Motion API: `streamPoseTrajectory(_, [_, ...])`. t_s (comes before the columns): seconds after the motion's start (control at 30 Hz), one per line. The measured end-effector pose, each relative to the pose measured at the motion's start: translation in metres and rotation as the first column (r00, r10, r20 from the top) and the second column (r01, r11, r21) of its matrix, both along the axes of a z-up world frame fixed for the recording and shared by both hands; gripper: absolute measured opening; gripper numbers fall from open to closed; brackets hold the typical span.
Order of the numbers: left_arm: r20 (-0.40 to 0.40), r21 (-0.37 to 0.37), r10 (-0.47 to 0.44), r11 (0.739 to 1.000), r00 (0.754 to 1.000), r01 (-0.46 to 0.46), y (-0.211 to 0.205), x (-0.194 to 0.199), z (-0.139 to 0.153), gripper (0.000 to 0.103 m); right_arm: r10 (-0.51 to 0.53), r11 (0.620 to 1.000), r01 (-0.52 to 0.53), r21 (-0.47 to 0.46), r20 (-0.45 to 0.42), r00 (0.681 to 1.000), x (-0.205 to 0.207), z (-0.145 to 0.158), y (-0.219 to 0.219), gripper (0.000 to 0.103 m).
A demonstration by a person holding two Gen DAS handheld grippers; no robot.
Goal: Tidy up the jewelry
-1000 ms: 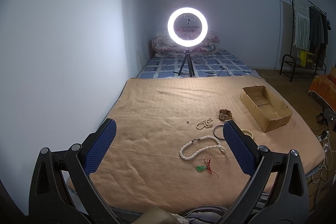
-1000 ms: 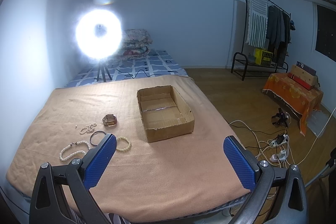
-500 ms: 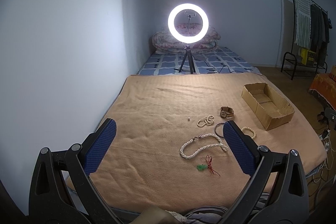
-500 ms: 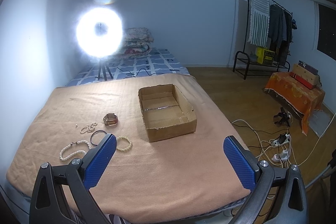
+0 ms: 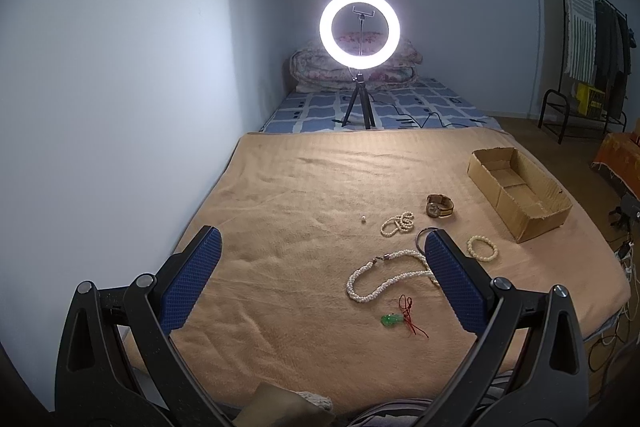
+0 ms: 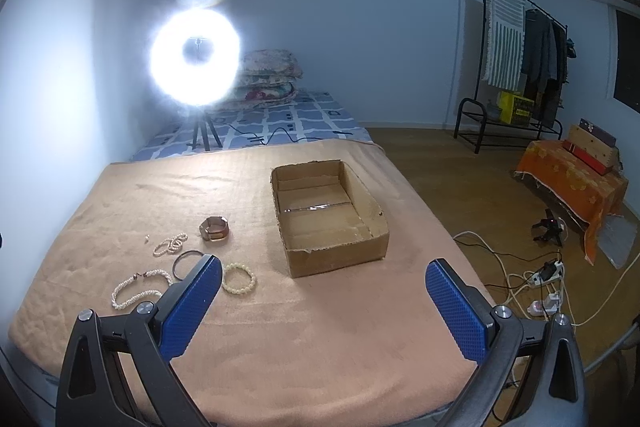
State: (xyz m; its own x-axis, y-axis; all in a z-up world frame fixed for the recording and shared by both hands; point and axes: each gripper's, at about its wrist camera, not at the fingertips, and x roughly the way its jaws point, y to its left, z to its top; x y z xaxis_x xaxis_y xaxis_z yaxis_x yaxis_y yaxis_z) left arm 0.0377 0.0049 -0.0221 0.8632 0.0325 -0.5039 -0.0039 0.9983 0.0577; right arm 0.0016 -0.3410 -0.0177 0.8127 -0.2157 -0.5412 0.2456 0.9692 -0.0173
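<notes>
Jewelry lies loose on a tan blanket (image 5: 304, 211): a long white bead necklace (image 5: 384, 277), a green pendant on red cord (image 5: 394, 319), a small pearl strand (image 5: 398, 223), a watch (image 5: 439, 205), a dark bangle (image 5: 421, 237), a cream bead bracelet (image 5: 482, 248) and a tiny bead (image 5: 363, 219). An empty cardboard box (image 6: 326, 211) stands right of them. My left gripper (image 5: 320, 251) is open and empty above the blanket's near side. My right gripper (image 6: 320, 279) is open and empty, in front of the box; the bracelet (image 6: 239, 278) lies by its left finger.
A lit ring light on a tripod (image 5: 360, 31) stands at the far end, before folded quilts (image 5: 356, 67). A wall runs along the left. To the right are wooden floor, a clothes rack (image 6: 516, 67), cables and a power strip (image 6: 548, 273).
Both grippers have shifted slightly; the views have drifted a little, with the jewelry and box in nearly the same places. Nothing was taken hold of.
</notes>
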Motion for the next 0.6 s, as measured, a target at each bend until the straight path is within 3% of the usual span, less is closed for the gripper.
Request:
streamPoseTrajectory(0.27, [-0.02, 0.001, 0.008, 1.0, 1.0, -0.008, 0.009, 0.016, -0.01, 0.103, 0.031, 0.999, -0.033, 0.043, 0.059, 0.998, 0.008, -0.004, -0.004, 0.103])
streamPoseTrajectory(0.6, [-0.046, -0.039, -0.027, 0.999, 0.999, 0.025, 0.036, 0.043, -0.031, 0.103, 0.164, 0.986, -0.164, 0.008, -0.004, 0.986, 0.039, -0.022, 0.008, 0.099])
